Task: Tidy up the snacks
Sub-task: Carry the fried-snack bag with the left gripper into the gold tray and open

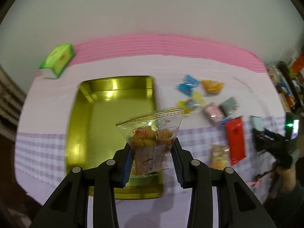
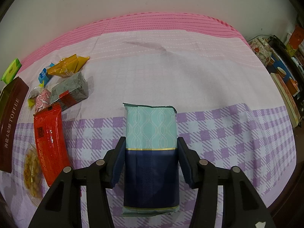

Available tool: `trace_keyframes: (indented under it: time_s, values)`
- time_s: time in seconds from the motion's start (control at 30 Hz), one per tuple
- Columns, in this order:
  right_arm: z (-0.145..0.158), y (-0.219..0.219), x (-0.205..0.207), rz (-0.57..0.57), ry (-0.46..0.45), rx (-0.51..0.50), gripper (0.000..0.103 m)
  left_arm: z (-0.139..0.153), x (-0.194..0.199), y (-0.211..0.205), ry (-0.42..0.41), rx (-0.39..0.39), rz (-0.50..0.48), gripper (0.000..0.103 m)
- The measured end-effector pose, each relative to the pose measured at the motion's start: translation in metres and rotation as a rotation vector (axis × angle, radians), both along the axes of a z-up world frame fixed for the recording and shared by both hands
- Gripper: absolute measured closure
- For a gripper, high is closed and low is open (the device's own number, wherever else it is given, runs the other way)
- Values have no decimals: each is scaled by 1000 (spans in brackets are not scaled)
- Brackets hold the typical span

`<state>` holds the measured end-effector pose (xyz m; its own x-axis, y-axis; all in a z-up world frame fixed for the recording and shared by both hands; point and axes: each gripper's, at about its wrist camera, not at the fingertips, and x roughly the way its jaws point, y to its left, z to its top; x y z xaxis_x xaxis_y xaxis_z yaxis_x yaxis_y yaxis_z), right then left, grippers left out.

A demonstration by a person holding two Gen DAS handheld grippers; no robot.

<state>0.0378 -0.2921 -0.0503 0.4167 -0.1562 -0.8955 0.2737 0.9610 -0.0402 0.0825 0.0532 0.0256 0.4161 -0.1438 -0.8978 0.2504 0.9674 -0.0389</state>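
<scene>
Left gripper (image 1: 152, 152) nearest the lens: jaws narrowed onto a clear snack packet (image 1: 152, 138), pads pressing both its sides, packet lifted above the table. Directly beyond and below it sits the open gold tin (image 1: 83, 114), inside bare.

Right gripper (image 2: 150, 157): jaws partly apart, flanking a teal-and-navy packet (image 2: 151, 152) that lies flat on the checked tablecloth (image 2: 228, 133); whether the pads actually touch its sides I cannot tell (gap too fine to read).

Left of that gripper, largest first: brown toffee lid (image 2: 11, 125), red packet (image 2: 50, 142), grey packet (image 2: 70, 91), yellow packet (image 2: 66, 66), pink sweet (image 2: 42, 99).
</scene>
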Motion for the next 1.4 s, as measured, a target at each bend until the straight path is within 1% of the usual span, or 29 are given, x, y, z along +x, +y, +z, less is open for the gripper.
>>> trace_keyframes:
  time_s: [0.13, 0.3, 0.37, 0.5, 0.63, 0.93, 1.23, 1.4]
  values:
    - [0, 0, 0, 1, 1, 0, 54, -11, 5, 25, 31, 68, 47, 64]
    - [0, 0, 0, 0, 2, -1, 54, -37, 10, 45, 87, 162, 82, 64]
    - [0, -1, 0, 0, 4, -1, 54, -47, 12, 53, 108, 185, 99, 64]
    - [0, -1, 1, 1, 7, -1, 54, -62, 16, 63, 135, 208, 121, 64]
    - [0, -1, 2, 1, 12, 1, 53, -74, 21, 69, 144, 220, 135, 64]
    - [0, -2, 5, 2, 31, 1, 52, -90, 26, 82, 160, 231, 170, 64]
    - [-1, -3, 7, 1, 39, 6, 52, -97, 25, 86, 155, 219, 181, 63]
    - [-2, -3, 8, -1, 42, 2, 54, -97, 25, 86, 155, 211, 187, 63]
